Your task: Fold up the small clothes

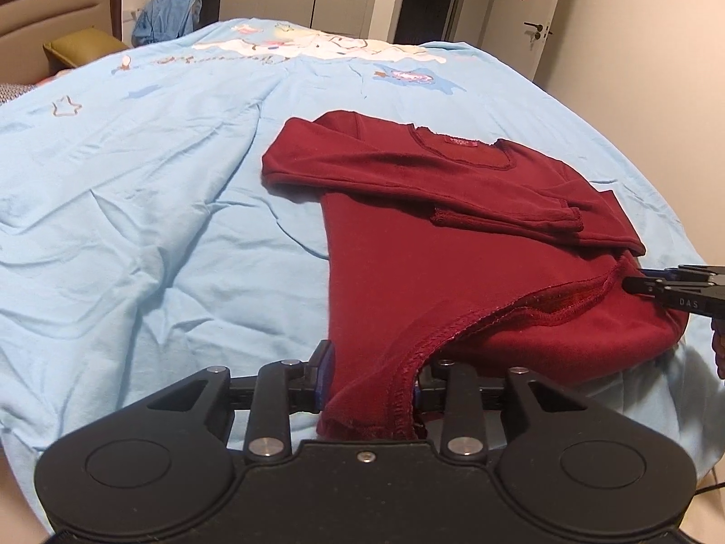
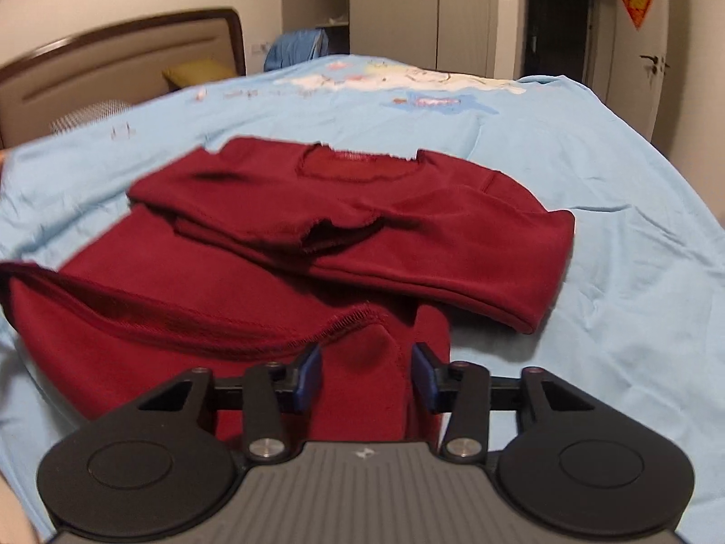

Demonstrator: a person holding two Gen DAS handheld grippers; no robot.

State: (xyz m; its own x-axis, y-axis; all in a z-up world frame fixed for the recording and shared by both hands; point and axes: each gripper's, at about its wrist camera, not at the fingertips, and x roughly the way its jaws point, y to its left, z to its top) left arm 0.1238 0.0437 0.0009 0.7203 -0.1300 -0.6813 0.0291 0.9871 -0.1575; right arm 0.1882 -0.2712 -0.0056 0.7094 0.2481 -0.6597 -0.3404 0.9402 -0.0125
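Note:
A dark red long-sleeved shirt (image 1: 430,235) lies on a light blue bed sheet (image 1: 136,226), collar away from me, both sleeves folded across the chest. My left gripper (image 1: 371,390) is shut on the shirt's bottom hem at its left corner and lifts it. My right gripper (image 2: 367,376) holds the hem's right corner of the shirt (image 2: 317,235) between its blue pads (image 2: 310,374), which stand a little apart with cloth between them. The right gripper also shows at the right edge of the left wrist view (image 1: 634,283), at the hem.
The bed fills both views. A headboard (image 2: 113,68) and a yellow pillow (image 2: 199,72) are at the far left. Blue clothes (image 1: 167,18) hang beyond the bed. Wardrobes and a door (image 1: 534,13) stand at the back.

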